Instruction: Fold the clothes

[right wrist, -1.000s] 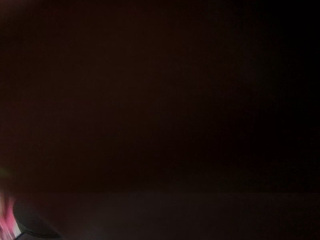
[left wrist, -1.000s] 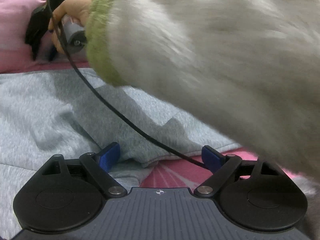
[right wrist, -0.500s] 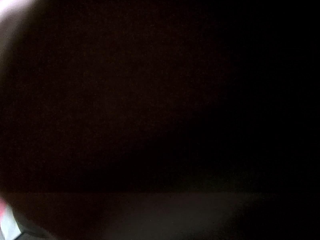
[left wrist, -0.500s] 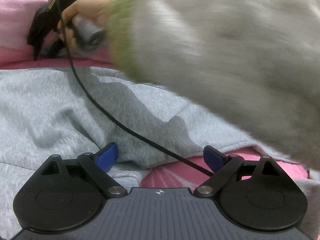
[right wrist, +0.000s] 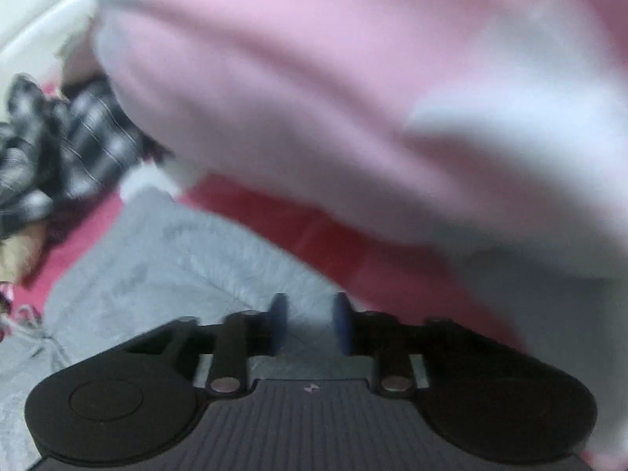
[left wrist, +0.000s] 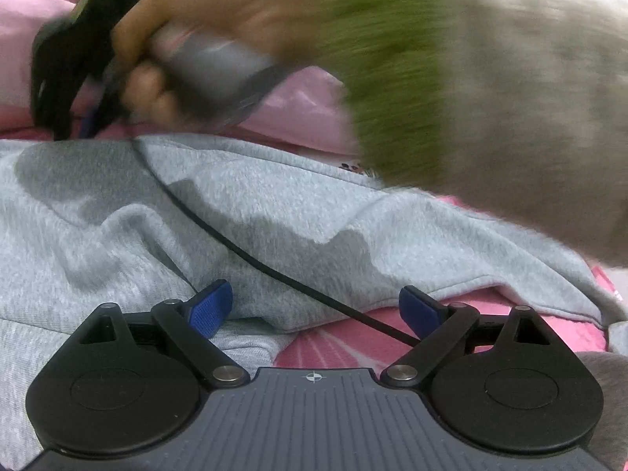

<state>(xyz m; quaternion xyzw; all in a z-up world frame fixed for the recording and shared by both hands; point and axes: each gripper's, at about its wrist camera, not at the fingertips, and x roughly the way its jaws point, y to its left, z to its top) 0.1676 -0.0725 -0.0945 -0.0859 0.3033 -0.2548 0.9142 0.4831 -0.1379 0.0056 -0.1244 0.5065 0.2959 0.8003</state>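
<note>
Grey fleece fabric, a sweatshirt-like garment [left wrist: 274, 212], lies rumpled across a pink patterned bed cover [left wrist: 333, 349]. Its hemmed edge runs along the lower right of the left wrist view, with the cover showing beneath it.

In that view the left gripper [left wrist: 314, 308] sits low over the garment's edge with its blue-padded fingers [left wrist: 210, 308] spread wide apart. Nothing is clamped between them. A thin black cable [left wrist: 251, 255] crosses the grey fabric and passes through the gap between the fingers.

Above, a person's right hand [left wrist: 157, 59], blurred with motion, holds the grey handle of the right gripper [left wrist: 74, 125]. A fluffy beige sleeve [left wrist: 530, 117] with a green cuff [left wrist: 392, 90] fills the upper right.

The right wrist view is also blurred. The right gripper [right wrist: 310, 324] has its blue pads close together with a narrow gap; they have just been closing. Whether any fabric is pinched in that gap cannot be told. The grey garment [right wrist: 157, 267] lies just beyond and left of it. A large pale pink and white cloth mass [right wrist: 353, 98] fills the upper frame. Black-and-white checked cloth [right wrist: 59, 149] is bunched at the far left.
</note>
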